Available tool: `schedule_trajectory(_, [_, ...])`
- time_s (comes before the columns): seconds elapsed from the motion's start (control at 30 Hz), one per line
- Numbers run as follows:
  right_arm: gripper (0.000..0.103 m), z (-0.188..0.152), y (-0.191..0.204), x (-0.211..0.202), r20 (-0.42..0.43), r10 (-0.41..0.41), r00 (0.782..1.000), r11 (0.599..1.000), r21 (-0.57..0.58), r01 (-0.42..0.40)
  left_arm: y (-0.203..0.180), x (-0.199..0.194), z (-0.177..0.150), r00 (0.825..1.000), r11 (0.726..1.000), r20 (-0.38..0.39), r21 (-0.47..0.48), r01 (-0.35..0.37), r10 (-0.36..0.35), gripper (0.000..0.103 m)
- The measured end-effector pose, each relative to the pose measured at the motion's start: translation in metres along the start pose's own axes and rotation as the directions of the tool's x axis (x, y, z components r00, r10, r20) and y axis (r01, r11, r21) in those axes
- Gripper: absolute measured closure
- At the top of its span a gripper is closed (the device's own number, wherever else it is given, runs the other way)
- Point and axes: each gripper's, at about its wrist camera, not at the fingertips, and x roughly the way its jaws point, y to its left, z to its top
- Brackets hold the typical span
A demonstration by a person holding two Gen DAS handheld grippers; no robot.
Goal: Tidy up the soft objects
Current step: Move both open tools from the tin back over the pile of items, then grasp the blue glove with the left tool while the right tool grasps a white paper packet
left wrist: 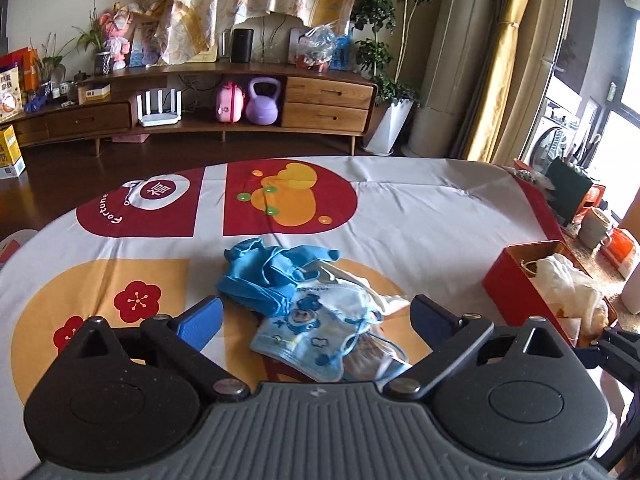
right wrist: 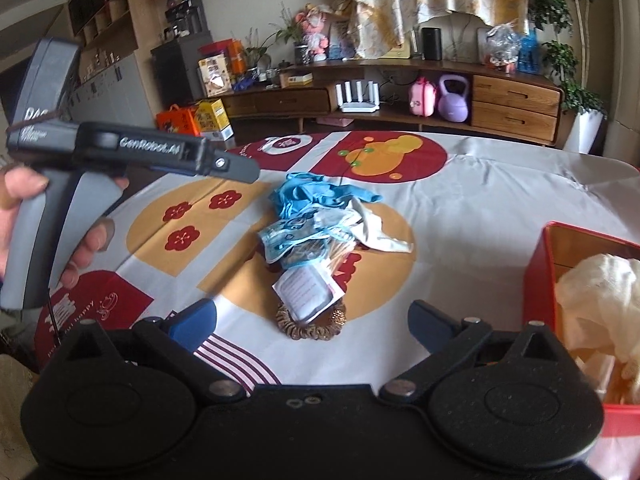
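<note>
A heap of soft things lies mid-table: a crumpled blue glove (left wrist: 272,276) (right wrist: 316,196), a blue printed face mask (left wrist: 308,332) (right wrist: 288,240), a white cloth (left wrist: 376,296) (right wrist: 380,232), a clear labelled packet (right wrist: 308,288) and a brown hair scrunchie (right wrist: 308,330). My left gripper (left wrist: 316,320) is open, its blue pads either side of the mask and just short of it, gripping nothing. My right gripper (right wrist: 314,320) is open too, with the scrunchie between its fingers and nothing held. In the right wrist view the left gripper (right wrist: 244,168) hovers at the left, held by a hand (right wrist: 24,200).
A red box (left wrist: 516,276) (right wrist: 560,264) stands at the table's right edge with pale cloth (left wrist: 568,280) (right wrist: 600,280) inside. The patterned tablecloth (left wrist: 420,216) covers the table. Beyond it are a wooden sideboard (left wrist: 328,96), plants and curtains.
</note>
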Motion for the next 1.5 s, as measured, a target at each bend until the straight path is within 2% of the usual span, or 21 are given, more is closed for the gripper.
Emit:
schedule_trajectory(0.2, [0.002,0.006,0.000,0.031,-0.038,0.011,0.999,0.998,-0.066,-0.013,0.015,0.029,0.005,0.998,0.999,-0.025,-0.003,-0.052,0.052,0.002])
schedule_trajectory(0.47, [0.010,0.012,-0.004,0.069,-0.093,0.033,0.995,0.993,-0.110,-0.043,0.030,0.071,0.011,0.996,0.996,-0.025,-0.007,-0.084,0.084,0.002])
schedule_trajectory(1.0, [0.028,0.011,-0.013,0.100,-0.141,0.076,0.987,0.988,-0.126,-0.094,0.041,0.147,0.017,0.984,0.987,-0.100,-0.061,-0.151,0.145,0.002])
schedule_trajectory(1.1, [0.035,0.011,-0.012,0.104,-0.150,0.077,0.986,0.986,-0.138,-0.098,0.040,0.154,0.016,0.982,0.987,-0.111,-0.048,-0.156,0.150,0.003])
schedule_trajectory(1.27, [0.053,0.011,-0.008,0.105,-0.148,0.082,0.986,0.982,-0.155,-0.105,0.037,0.161,0.013,0.981,0.985,-0.107,-0.038,-0.170,0.165,0.004])
schedule_trajectory(1.33, [0.055,0.011,-0.004,0.103,-0.141,0.072,0.987,0.979,-0.179,-0.097,0.035,0.162,0.012,0.980,0.984,-0.103,-0.024,-0.174,0.171,0.020])
schedule_trajectory(1.47, [0.065,0.010,0.001,0.100,-0.132,0.061,0.989,0.974,-0.211,-0.088,0.033,0.163,0.011,0.979,0.984,-0.104,-0.011,-0.179,0.177,0.031])
schedule_trajectory(1.5, [0.066,0.010,0.002,0.098,-0.130,0.058,0.990,0.972,-0.217,-0.085,0.033,0.162,0.010,0.979,0.984,-0.100,-0.007,-0.178,0.177,0.036])
